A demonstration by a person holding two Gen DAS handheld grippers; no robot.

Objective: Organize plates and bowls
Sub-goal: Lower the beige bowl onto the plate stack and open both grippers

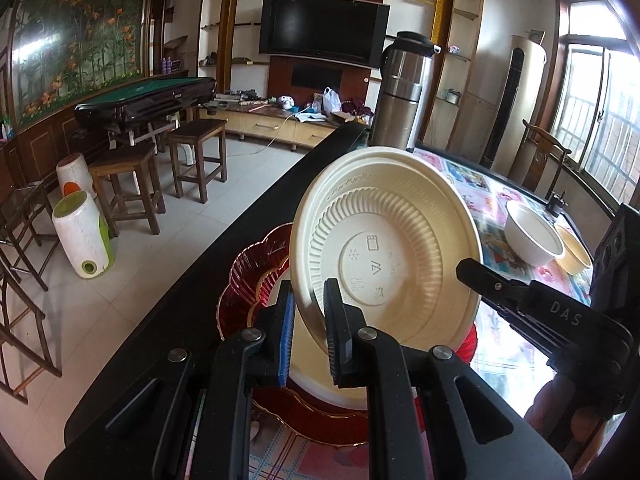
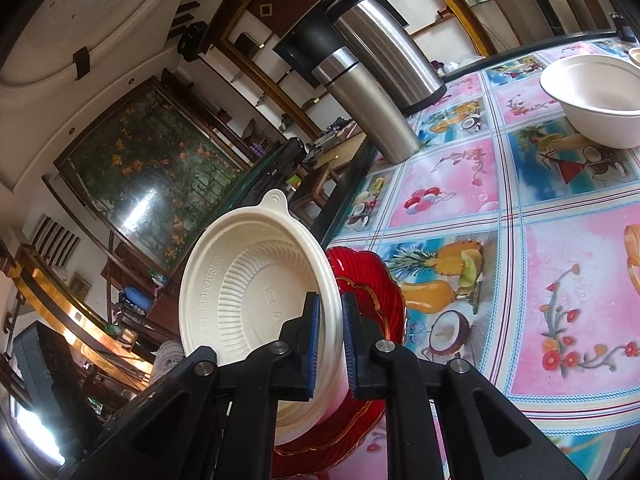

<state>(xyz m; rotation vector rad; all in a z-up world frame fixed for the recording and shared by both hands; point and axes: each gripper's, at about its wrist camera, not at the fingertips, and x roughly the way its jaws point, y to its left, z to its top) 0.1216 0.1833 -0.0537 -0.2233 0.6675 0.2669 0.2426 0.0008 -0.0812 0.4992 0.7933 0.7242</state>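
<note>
The left hand-held gripper (image 1: pixel 310 312) has its two fingers pinched on the rim of a cream plastic bowl (image 1: pixel 384 248), which stands tilted nearly on edge with its ribbed underside turned toward that camera. The right hand-held gripper (image 2: pixel 330 334) grips the same bowl (image 2: pixel 256 304) at another part of the rim, its blue-padded fingers closed over the edge; from this side you look into the bowl's hollow and see a small tab at the top of the rim. In the left view the right hand-held gripper (image 1: pixel 464 270) reaches in from the side, a hand showing below it.

Just under the bowl lies a red scalloped plate (image 1: pixel 248 280) with a gold edge, resting on the desk (image 2: pixel 560 320) near its dark border. The desk carries a bright cloth of pink and blue fruit-and-flower squares. Farther along it stand a white bowl (image 2: pixel 600 100) and, past that, a cream bowl (image 1: pixel 574 250). A steel thermos (image 1: pixel 404 92) stands at the desk's far end.
</note>
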